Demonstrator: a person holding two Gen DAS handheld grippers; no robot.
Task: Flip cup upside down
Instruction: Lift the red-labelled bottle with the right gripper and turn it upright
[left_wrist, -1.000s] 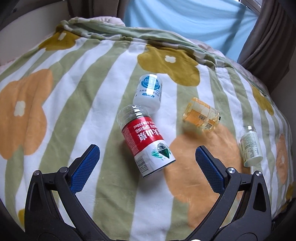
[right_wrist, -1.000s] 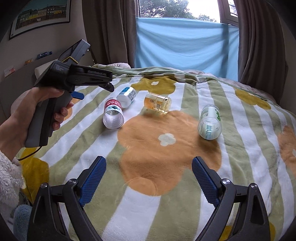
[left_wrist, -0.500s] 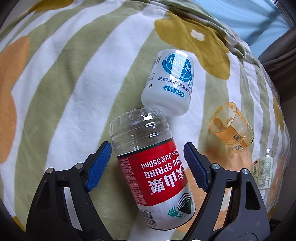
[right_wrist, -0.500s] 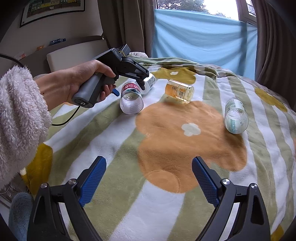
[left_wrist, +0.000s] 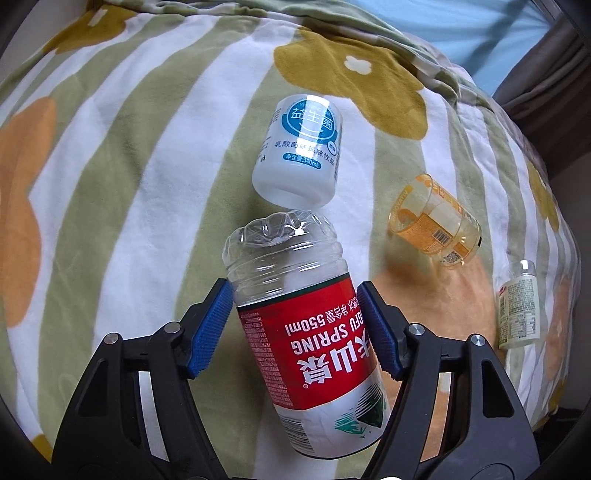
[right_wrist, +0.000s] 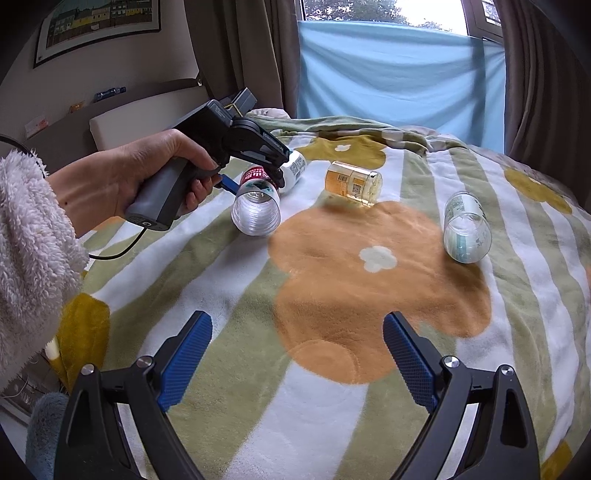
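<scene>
Cup (left_wrist: 306, 328) between left claw (left_wrist: 295, 328) pads (touching).

Soft daylight from the window (right_wrist: 388, 9) beyond the blanket's (right_wrist: 369, 280) far edge lights both fisheye views evenly, with faint shadows, small glare on the clear cup (left_wrist: 295, 295), sharp focus, and bowed, dark-vignetted corners.

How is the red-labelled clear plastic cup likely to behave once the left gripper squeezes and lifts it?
The red-labelled cup looks thin, clear and empty, so it is probably light and may dent under the left gripper pads. It lies on its side on the soft blanket, so it could roll if nudged. Its glossy label might slip slightly.
</scene>
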